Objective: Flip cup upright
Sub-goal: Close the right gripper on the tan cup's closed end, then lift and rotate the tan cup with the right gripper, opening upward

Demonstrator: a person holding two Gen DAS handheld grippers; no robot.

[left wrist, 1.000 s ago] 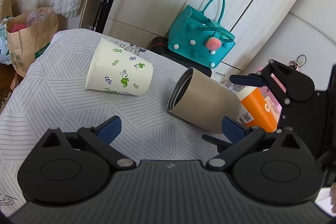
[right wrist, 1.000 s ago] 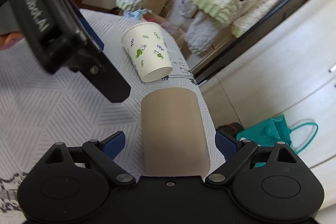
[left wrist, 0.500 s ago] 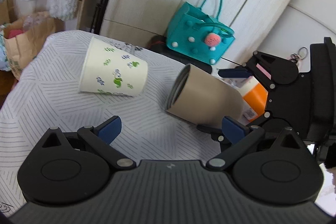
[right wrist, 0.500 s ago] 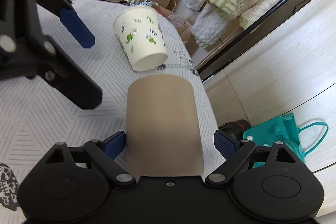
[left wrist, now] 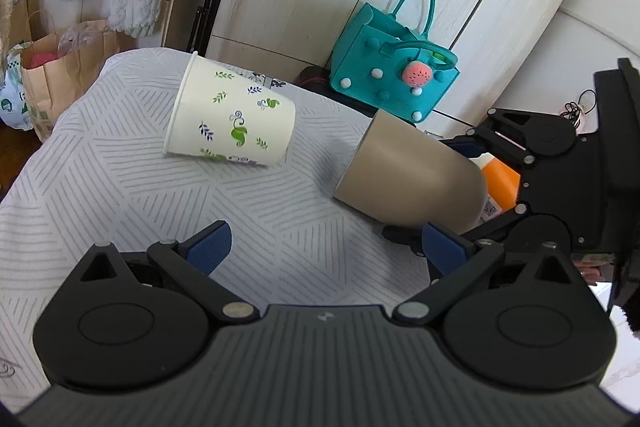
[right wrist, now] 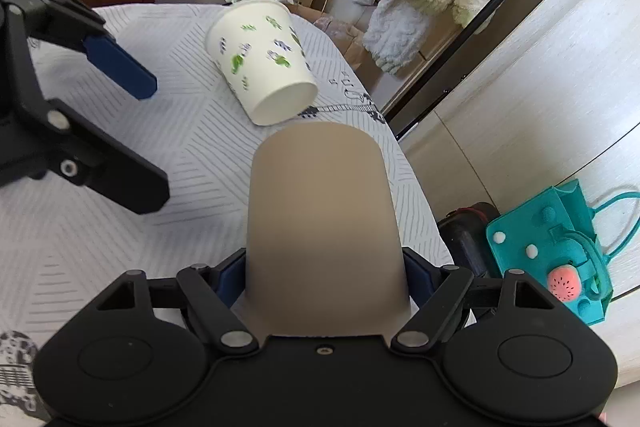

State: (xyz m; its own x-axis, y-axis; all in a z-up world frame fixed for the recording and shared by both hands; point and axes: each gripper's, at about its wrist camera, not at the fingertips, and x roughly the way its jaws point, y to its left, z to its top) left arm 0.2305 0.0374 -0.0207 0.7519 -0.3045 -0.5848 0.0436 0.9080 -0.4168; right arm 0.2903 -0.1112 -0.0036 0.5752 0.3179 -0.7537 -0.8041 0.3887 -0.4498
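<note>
Tan cup (right wrist: 324, 227) lies tilted above bench (left wrist: 120, 187), right hand-held gripper (right wrist: 324, 279) clamped near base. Looks rigid, smooth, maybe slippery: grip mid-wall firmly. Left hand-held gripper (left wrist: 324, 243) wide open, empty.

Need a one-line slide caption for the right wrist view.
Right gripper clamps the tan cup lying sideways; leaf-print paper cup lies beyond it.
</note>
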